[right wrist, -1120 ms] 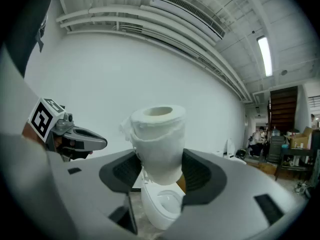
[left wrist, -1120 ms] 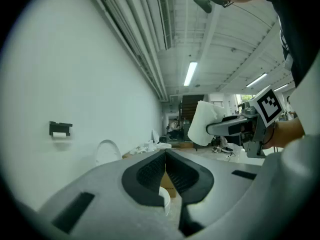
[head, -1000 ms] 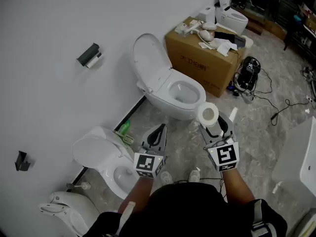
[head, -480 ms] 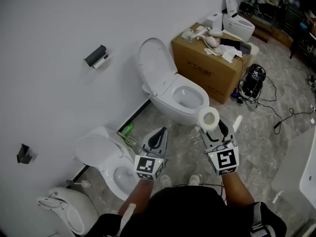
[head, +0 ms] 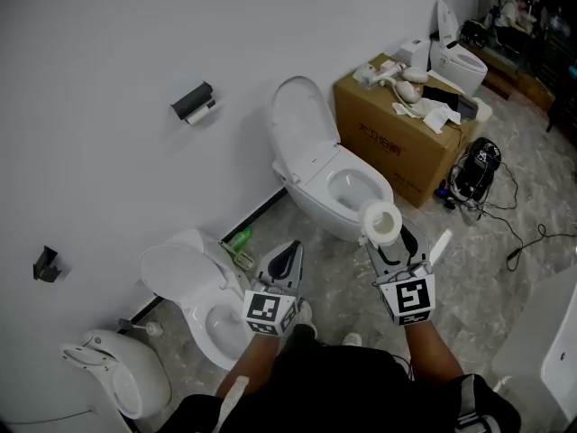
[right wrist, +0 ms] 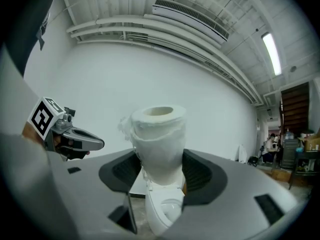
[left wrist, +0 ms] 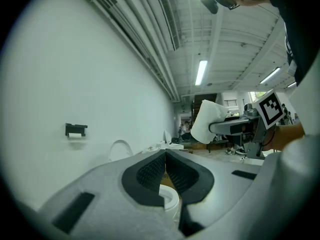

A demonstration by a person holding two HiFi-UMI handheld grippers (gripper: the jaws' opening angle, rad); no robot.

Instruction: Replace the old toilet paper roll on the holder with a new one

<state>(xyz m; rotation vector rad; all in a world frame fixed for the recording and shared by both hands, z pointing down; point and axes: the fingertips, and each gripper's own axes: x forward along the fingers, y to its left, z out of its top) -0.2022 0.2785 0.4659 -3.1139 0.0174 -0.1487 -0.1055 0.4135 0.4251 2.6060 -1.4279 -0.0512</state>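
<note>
The left gripper (head: pixel 291 249) has its jaws pressed together with nothing between them. Beside it, the right gripper (head: pixel 386 237) has its jaws spread around a new toilet paper roll (head: pixel 382 221). The roll stands upright with its hollow core facing up. The pads bear on its lower sides and its top rises above the jaws. Just beyond the roll stands a white toilet (head: pixel 338 183) with its lid raised. The wall holder (head: pixel 193 103), with a pale roll under its dark cover, is mounted well apart from both grippers, off to the left. A cardboard box (head: pixel 397 142) sits farther back.
</note>
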